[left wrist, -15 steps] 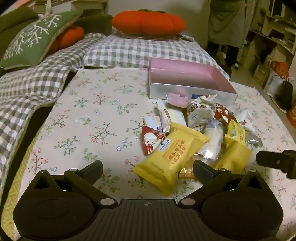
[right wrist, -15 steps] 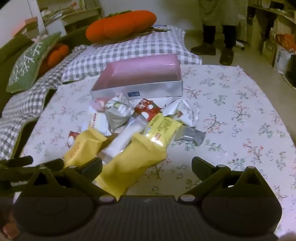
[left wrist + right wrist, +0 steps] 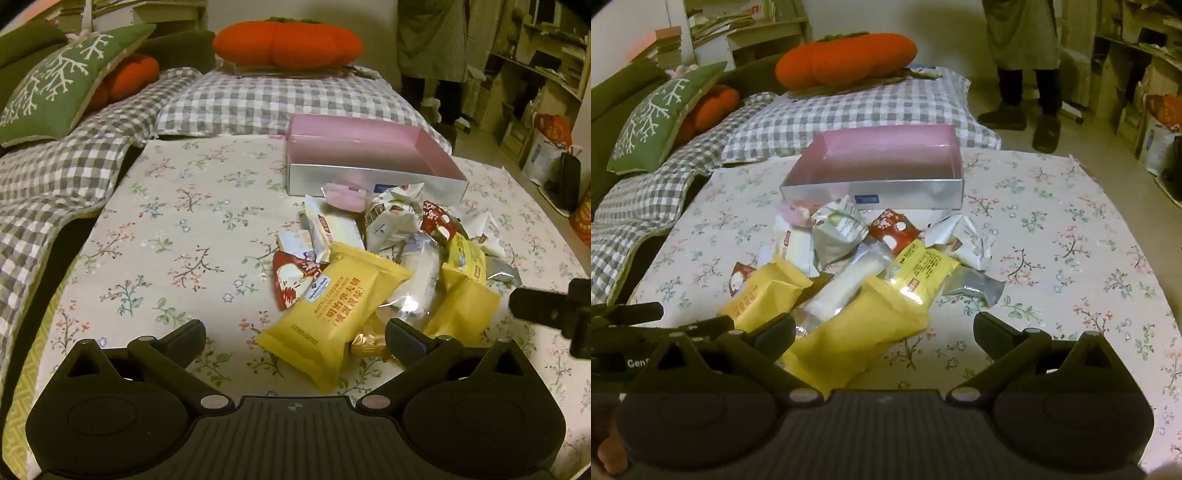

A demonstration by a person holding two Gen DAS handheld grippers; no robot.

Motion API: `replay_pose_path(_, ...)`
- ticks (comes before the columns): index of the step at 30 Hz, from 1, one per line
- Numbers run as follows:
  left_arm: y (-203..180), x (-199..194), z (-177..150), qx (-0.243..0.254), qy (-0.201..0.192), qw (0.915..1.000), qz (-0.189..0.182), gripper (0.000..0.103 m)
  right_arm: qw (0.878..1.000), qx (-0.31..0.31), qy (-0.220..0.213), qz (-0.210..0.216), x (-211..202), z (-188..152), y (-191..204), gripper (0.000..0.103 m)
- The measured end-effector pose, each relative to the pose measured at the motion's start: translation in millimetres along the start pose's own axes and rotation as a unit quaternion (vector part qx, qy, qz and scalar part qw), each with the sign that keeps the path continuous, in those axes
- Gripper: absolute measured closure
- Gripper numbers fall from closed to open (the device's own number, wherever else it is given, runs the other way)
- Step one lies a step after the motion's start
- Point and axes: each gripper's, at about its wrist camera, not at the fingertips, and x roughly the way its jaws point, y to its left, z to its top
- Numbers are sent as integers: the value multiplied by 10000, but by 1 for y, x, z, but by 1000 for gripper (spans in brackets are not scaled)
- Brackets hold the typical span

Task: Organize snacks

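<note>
A pile of wrapped snacks lies on a floral tablecloth in front of an empty pink-lined silver box, which also shows in the right wrist view. A big yellow packet lies nearest my left gripper, which is open and empty just above its near end. My right gripper is open and empty over another yellow packet. Red, white and clear wrappers lie among them. The right gripper's body shows at the left view's right edge.
A checked cushion with an orange pumpkin pillow lies behind the table, a green pillow at the left. A person stands at the back right. Shelves and bags line the right wall.
Both grippers have barely moved; the left view sits slightly closer to the yellow packet. Nothing was taken hold of.
</note>
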Motion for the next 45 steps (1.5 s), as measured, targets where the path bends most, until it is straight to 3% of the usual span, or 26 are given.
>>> replay_pose_path(3,1,2,0,-43,36,10000,-19,0,10000,83,-11,37,-1,0,-2,0)
replay_pose_path(9,2,1,1,-27,7,10000,-46,0,9965,554,596,181,12,-3,-13,0)
replay_pose_path(22,4,4,0,-54,33,10000,-3,0,9977,568,283,221,2,0,-15,0)
replay_pose_path(27,2,5,-1,14,31,10000,14,0,9953,792,449,322,6,-3,-22,1)
replay_pose_path(36,-1,5,-1,123,7,9999,-28,0,9953,858,350,295,3,-2,-25,0)
replay_pose_path(45,-2,6,-2,196,-3,9998,-27,0,9965,752,368,40,5,-2,-21,1)
